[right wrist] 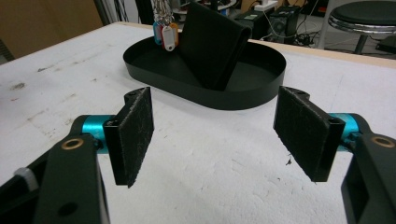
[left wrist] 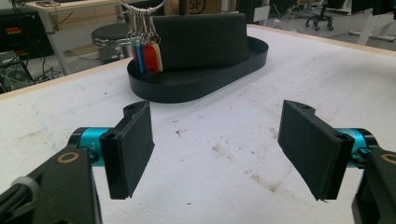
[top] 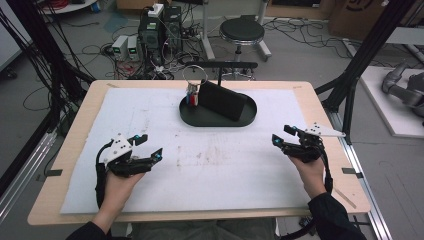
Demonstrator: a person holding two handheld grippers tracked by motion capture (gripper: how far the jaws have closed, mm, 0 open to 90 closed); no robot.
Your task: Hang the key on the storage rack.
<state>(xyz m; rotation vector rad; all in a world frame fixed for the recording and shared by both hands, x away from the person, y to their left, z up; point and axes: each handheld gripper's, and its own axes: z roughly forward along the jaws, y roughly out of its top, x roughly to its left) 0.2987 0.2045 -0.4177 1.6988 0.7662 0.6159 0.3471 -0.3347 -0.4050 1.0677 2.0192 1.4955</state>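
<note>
A black oval tray (top: 200, 119) sits at the far middle of the white mat. A black folded wallet (top: 222, 100) stands upright in it. Beside the wallet, coloured key tags (top: 192, 96) hang from a metal ring (top: 194, 74) on a stand. My left gripper (top: 148, 145) hovers open over the mat at the near left, nothing between its jaws. My right gripper (top: 283, 134) is open at the near right, also holding nothing. The tray (left wrist: 196, 81), wallet (left wrist: 201, 39) and tags (left wrist: 148, 56) lie ahead of the left gripper (left wrist: 217, 149); the right gripper (right wrist: 215, 140) faces the tray (right wrist: 252, 93) and wallet (right wrist: 212, 44) too.
The white mat (top: 210, 165) covers most of a wooden table (top: 80, 115). A black stool (top: 242, 31), computer boxes (top: 160, 30) and floor cables stand beyond the far edge. Black frame posts (top: 365, 55) rise at the right.
</note>
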